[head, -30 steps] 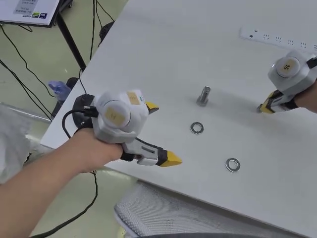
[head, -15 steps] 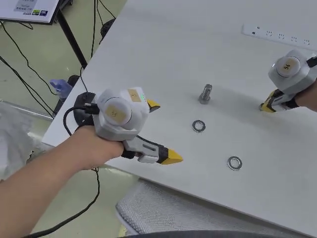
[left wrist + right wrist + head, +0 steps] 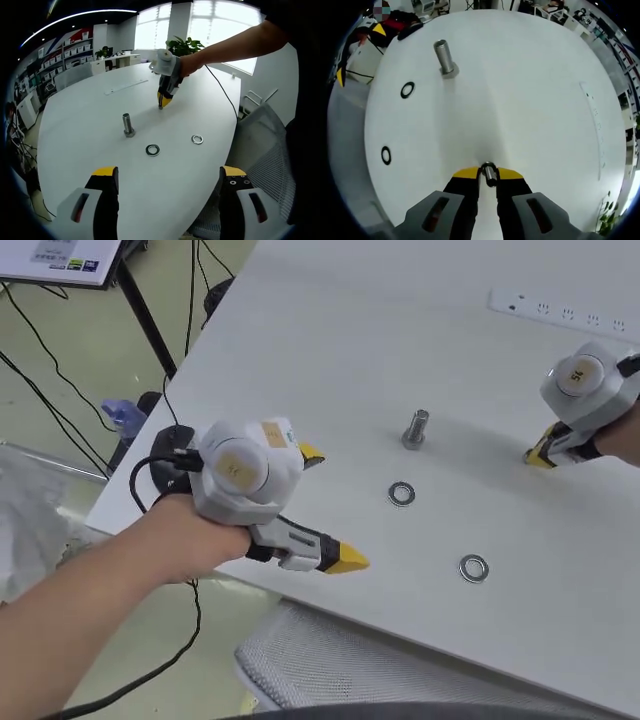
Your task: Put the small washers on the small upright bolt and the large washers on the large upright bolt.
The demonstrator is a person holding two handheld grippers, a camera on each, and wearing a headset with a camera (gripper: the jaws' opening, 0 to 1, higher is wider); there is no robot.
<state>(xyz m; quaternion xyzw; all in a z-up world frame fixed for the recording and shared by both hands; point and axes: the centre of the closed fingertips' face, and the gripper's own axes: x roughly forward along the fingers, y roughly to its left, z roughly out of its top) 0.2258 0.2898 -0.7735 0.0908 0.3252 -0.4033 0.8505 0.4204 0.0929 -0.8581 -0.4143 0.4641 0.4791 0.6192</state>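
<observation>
- Washer (image 3: 401, 494) lies flat near the large bolt (image 3: 416, 429); second washer (image 3: 473, 568) sits closer to the table (image 3: 400, 330) edge. Neither has moved.
- Right gripper (image 3: 535, 457) still pinches the small bolt (image 3: 489, 172) upright, well apart from them.
- Left gripper (image 3: 330, 507) unmoved, jaws spread, empty: nothing threaded yet.

The left gripper (image 3: 330, 507) had a rounded white housing with a tan disc, black jaws tipped yellow and a black cable (image 3: 133, 485); the right gripper (image 3: 533, 458) looked alike, its disc marked.
</observation>
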